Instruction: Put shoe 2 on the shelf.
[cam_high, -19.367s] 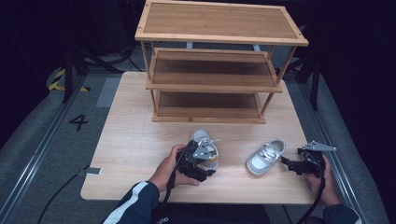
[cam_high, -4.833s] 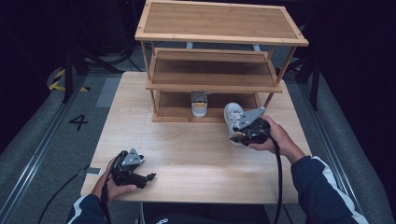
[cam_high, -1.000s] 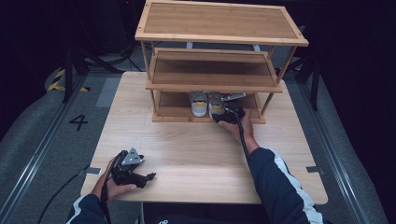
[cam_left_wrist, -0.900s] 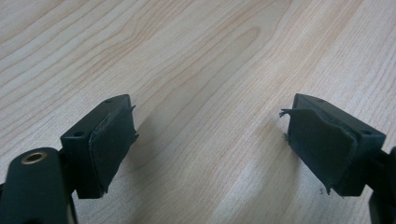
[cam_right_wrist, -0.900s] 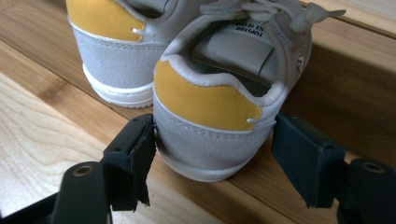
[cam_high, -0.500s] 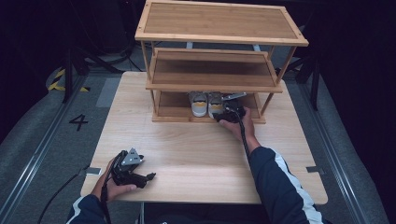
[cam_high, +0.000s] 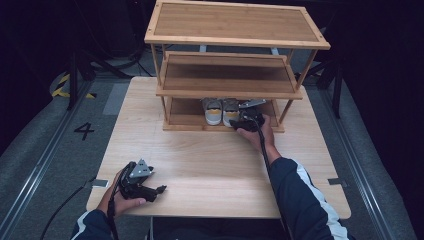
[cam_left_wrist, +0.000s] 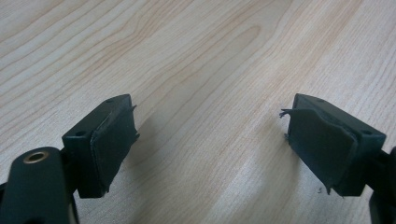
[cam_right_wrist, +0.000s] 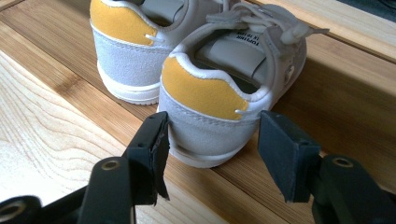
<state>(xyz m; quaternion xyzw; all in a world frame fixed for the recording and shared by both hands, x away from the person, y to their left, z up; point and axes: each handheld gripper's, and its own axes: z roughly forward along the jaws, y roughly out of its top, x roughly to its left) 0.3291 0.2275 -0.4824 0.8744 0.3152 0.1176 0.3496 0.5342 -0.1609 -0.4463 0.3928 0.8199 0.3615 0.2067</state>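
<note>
Nearest, at about seven o'clock on the pale wooden counter (cam_high: 215, 160), the left gripper (cam_high: 161, 189) rests in the person's left hand (cam_high: 120, 200), its fingers (cam_left_wrist: 114, 135) spread wide with only bare wood between them. Farther off, toward one o'clock, the right gripper (cam_high: 234, 121) reaches into the bottom shelf of the three-tier bamboo shoe rack (cam_high: 235, 70). Its fingers (cam_right_wrist: 152, 149) have just been closing and now flank the heel of the right-hand small grey sneaker with a yellow heel patch (cam_right_wrist: 219, 116); whether the pads press on it cannot be told. A matching grey sneaker (cam_high: 212, 110) stands just beside it, at its nine o'clock.
</note>
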